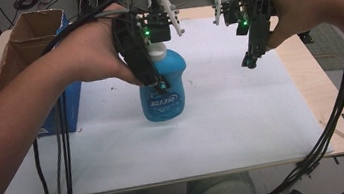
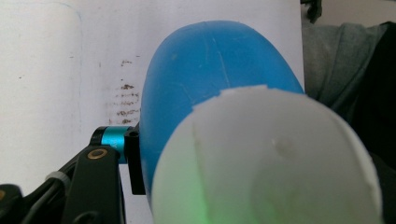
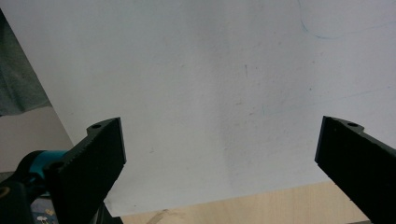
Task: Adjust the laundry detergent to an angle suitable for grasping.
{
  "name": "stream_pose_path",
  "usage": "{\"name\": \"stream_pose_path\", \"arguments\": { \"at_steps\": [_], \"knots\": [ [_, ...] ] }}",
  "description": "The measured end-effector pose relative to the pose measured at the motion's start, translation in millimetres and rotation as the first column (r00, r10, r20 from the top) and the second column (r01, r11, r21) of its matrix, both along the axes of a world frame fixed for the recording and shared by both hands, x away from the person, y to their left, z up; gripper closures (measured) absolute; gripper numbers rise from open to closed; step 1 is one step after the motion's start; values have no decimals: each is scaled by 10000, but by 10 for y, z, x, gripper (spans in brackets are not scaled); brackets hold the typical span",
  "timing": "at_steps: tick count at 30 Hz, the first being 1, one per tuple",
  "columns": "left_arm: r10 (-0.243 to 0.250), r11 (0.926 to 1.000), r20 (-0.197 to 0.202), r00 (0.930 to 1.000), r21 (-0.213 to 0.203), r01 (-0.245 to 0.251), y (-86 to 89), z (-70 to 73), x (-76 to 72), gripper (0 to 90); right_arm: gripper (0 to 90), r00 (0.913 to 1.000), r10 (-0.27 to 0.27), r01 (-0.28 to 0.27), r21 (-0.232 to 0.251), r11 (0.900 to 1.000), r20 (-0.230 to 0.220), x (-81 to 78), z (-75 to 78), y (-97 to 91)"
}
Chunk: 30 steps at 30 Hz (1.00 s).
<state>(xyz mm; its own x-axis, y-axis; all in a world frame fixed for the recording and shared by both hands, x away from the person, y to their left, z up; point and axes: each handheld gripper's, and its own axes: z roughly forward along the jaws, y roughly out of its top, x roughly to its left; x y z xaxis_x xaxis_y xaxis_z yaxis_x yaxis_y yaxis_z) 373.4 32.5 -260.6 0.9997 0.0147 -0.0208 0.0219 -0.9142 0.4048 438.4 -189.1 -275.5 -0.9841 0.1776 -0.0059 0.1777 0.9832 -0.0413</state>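
Left claw [image 1: 158, 81] clamped, right claw [image 3: 219, 163] agape

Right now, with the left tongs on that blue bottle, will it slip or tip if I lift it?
The blue bottle looks like smooth, rounded plastic, so it may slide in the left tongs. They grip high, near the white cap, so the body could swing. It probably flexes slightly rather than breaks.

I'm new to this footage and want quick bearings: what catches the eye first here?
The blue bottle with a white cap, upright mid-table on the white sheet, clamped by the left claw. To its right the right claw hangs open over bare sheet; an open cardboard box stands at the far left.
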Motion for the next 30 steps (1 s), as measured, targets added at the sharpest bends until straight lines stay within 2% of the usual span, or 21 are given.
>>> {"name": "stream_pose_path", "arguments": {
  "at_steps": [6, 12, 13, 14, 18, 20, 22, 25, 27, 28, 29, 30],
  "knots": [
    [-871, 9959, 346, 9956, 287, 861, 25, -70, -37, 391, 8, 10000, -44, 44, -54, 10000, -7, -29, 14, -9],
    [-1710, 9837, 225, 9850, 609, 1694, 46, -134, -70, 391, 9, 10000, -35, 35, -34, 10000, 2, -39, 22, -18],
    [-1710, 9837, 225, 9850, 609, 1694, 46, -134, -70, 390, 9, 10000, -35, 35, -34, 10000, 2, -39, 22, -18],
    [-1970, 9784, 259, 9801, 695, 1948, 46, -148, -84, 390, 8, 10000, -67, 67, -36, 10000, -3, -42, 21, -18],
    [-2341, 9701, 222, 9720, 715, 2320, 53, -180, -110, 391, 9, 10000, -54, 53, -65, 10000, -23, -43, 9, -10],
    [-2391, 9689, 197, 9708, 701, 2372, 56, -187, -109, 390, 9, 9999, -108, 108, -55, 9999, -42, -46, 4, -5],
    [-2599, 9643, 155, 9655, 566, 2587, 69, -207, -104, 390, 9, 10000, 26, -26, -82, 10000, -51, -39, -5, -1],
    [-3020, 9526, 288, 9529, 488, 3004, 85, -225, -113, 390, 8, 10000, 31, -32, -81, 10000, -45, -40, -7, 0],
    [-3199, 9467, 278, 9470, 492, 3184, 96, -238, -112, 390, 9, 10000, -15, 14, -100, 9999, -61, -42, -8, -2],
    [-3347, 9418, 255, 9420, 432, 3335, 111, -256, -105, 391, 9, 10000, -32, 31, -119, 9999, -73, -40, -13, -5],
    [-3347, 9418, 255, 9420, 432, 3335, 111, -256, -105, 391, 9, 10000, -32, 31, -119, 9999, -73, -40, -13, -5],
    [-3435, 9388, 252, 9388, 384, 3424, 120, -265, -103, 390, 8, 10000, -23, 22, -84, 10000, -77, -37, -15, -11]
  ]
}}
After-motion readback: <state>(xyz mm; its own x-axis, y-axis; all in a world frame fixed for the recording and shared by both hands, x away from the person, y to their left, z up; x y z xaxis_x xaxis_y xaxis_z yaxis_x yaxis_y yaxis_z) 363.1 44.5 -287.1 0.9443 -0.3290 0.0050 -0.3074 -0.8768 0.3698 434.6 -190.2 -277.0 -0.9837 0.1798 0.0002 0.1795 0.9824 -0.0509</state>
